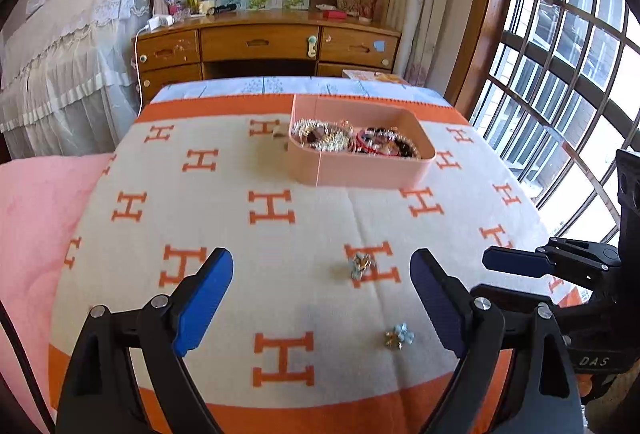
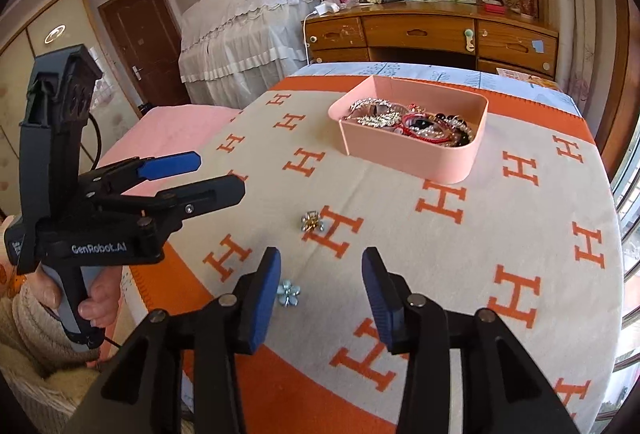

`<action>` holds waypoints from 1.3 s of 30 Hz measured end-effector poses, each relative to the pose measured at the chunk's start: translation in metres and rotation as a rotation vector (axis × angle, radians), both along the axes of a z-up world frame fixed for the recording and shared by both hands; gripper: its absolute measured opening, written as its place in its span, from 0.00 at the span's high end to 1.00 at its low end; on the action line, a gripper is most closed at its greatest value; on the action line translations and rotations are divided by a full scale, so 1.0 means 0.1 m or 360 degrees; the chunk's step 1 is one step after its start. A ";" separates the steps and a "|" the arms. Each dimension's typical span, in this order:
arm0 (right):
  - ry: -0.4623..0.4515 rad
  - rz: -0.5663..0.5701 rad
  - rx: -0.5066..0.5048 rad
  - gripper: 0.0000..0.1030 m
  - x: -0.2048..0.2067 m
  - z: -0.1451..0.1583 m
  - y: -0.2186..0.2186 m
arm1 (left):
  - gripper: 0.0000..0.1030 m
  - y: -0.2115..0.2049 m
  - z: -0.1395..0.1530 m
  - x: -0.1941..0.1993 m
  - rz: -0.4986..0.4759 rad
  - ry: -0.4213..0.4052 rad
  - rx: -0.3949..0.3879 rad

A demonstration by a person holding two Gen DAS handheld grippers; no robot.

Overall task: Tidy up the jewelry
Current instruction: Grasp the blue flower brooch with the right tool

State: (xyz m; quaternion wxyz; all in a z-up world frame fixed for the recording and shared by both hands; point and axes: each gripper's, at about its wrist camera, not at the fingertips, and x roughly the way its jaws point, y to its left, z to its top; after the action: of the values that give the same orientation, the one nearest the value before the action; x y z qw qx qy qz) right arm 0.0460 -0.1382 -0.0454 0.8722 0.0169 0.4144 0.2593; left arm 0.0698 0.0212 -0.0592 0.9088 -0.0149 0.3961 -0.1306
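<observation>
A pink box full of bracelets and sparkly jewelry stands at the far side of the blanket. Two small brooches lie loose on the blanket: a gold and blue one farther out, and a pale blue flower one nearer. My left gripper is open and empty, above the blanket, with both brooches between and just ahead of its fingers. My right gripper is open and empty, the flower brooch beside its left finger. The left gripper also shows in the right wrist view.
The blanket is white with orange H marks and an orange border. A pink quilt lies to the left. A wooden desk with drawers stands behind, a barred window to the right. The right gripper's finger shows at right.
</observation>
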 end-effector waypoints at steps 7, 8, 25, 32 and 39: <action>0.0023 0.0132 -0.0137 0.57 -0.15 -0.25 0.11 | 0.14 0.11 -0.26 -0.03 0.0049 0.0108 -0.0041; 0.0030 0.0145 -0.0152 0.57 -0.15 -0.29 0.12 | 0.14 0.12 -0.29 -0.03 0.0052 0.0116 -0.0041; -0.0076 0.0254 -0.0399 0.56 -0.25 -0.54 0.34 | 0.14 0.16 -0.45 -0.02 0.0089 0.0160 -0.0052; -0.0089 0.0315 -0.0413 0.57 -0.20 -0.54 0.43 | 0.14 0.23 -0.47 -0.04 0.0110 0.0159 -0.0082; -0.0062 0.0335 -0.0361 0.62 -0.15 -0.53 0.45 | 0.14 0.24 -0.49 -0.03 0.0112 0.0174 -0.0086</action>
State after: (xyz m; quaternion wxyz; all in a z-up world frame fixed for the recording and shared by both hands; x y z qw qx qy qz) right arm 0.0310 -0.0936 -0.0985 0.8443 -0.1303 0.4236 0.3012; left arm 0.0672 0.0450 -0.1079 0.8890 -0.0604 0.4408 -0.1083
